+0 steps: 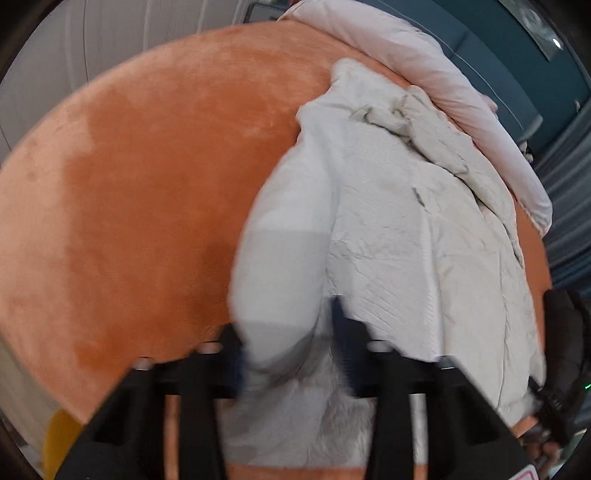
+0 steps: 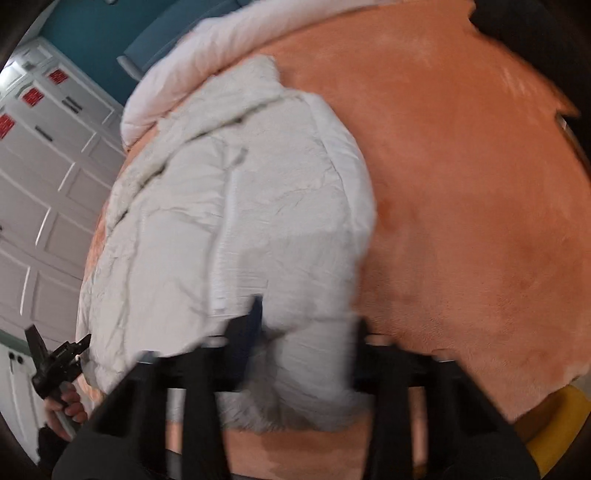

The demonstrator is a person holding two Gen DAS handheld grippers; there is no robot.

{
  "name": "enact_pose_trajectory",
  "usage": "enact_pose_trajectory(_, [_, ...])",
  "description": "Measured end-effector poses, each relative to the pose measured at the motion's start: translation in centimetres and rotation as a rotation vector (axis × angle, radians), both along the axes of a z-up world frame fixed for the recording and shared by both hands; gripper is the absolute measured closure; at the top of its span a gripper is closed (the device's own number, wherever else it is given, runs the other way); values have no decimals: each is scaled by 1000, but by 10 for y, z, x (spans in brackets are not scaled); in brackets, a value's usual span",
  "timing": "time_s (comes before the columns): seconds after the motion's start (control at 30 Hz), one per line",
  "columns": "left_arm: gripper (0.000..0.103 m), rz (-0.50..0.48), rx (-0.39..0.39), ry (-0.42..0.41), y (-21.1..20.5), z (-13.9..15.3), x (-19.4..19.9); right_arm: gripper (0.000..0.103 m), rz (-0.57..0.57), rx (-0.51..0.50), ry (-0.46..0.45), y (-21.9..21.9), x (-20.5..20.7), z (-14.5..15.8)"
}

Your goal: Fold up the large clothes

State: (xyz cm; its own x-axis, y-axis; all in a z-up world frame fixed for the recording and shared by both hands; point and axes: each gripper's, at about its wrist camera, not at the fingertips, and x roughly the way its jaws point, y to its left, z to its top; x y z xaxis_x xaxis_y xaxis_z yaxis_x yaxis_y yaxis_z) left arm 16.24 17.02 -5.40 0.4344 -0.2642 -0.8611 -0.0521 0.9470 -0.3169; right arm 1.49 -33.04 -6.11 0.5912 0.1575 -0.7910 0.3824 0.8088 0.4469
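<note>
A pale grey padded jacket point(image 1: 406, 229) lies on an orange plush bed cover point(image 1: 155, 177). It also shows in the right wrist view point(image 2: 207, 206). My left gripper point(image 1: 288, 332) has its jaws wide apart around a puffy sleeve fold point(image 1: 280, 266) at the jacket's left edge. My right gripper point(image 2: 306, 332) has its jaws apart around the bulging hem corner point(image 2: 314, 347) on the jacket's right edge. Both views are motion-blurred. In the right wrist view a black gripper point(image 2: 55, 358), held in a hand, shows open at the far left beside the jacket.
A pink-white duvet roll point(image 1: 443, 81) lies along the far edge of the bed, also in the right wrist view point(image 2: 207, 40). White panelled cabinet doors point(image 2: 44, 177) and a teal wall point(image 2: 92, 33) stand beyond. A yellow object point(image 2: 557, 421) sits at the bed's near corner.
</note>
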Motion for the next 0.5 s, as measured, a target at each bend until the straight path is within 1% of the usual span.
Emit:
enact_pose_trajectory(0.03, [89,-26,1,-21,-1,11,-6,88,6,0,-20,0,-4,9])
enact_pose_trajectory(0.07, [92,-46,-3,-41,-1,22,-12,90,13,3,-43,1,-9,20])
enact_pose_trajectory(0.17, [93,-107,-8,-74,2,50,-38,92,53,-10,-77,6,-26,47])
enact_pose_trajectory(0.23, [94,-150,16,-83,5,65,-61,92,97,-38,-65,11,-45,59])
enact_pose_trajectory(0.3, [94,-174,27,-60,14,72,-93,92,140,-60,-30,17,-68,65])
enact_pose_trajectory(0.37, [94,-196,53,-22,19,70,-120,92,189,-72,30,25,-101,63])
enact_pose_trajectory(0.4, [94,-208,68,0,22,66,-136,92,209,-77,69,29,-119,60])
enact_pose_trajectory(0.43, [94,-225,97,40,25,60,-157,91,222,-77,105,32,-135,55])
enact_pose_trajectory(0.47, [94,-238,115,63,26,56,-171,91,228,-75,131,34,-145,51])
enact_pose_trajectory(0.5, [93,-245,129,83,27,51,-184,91,238,-66,177,39,-162,43])
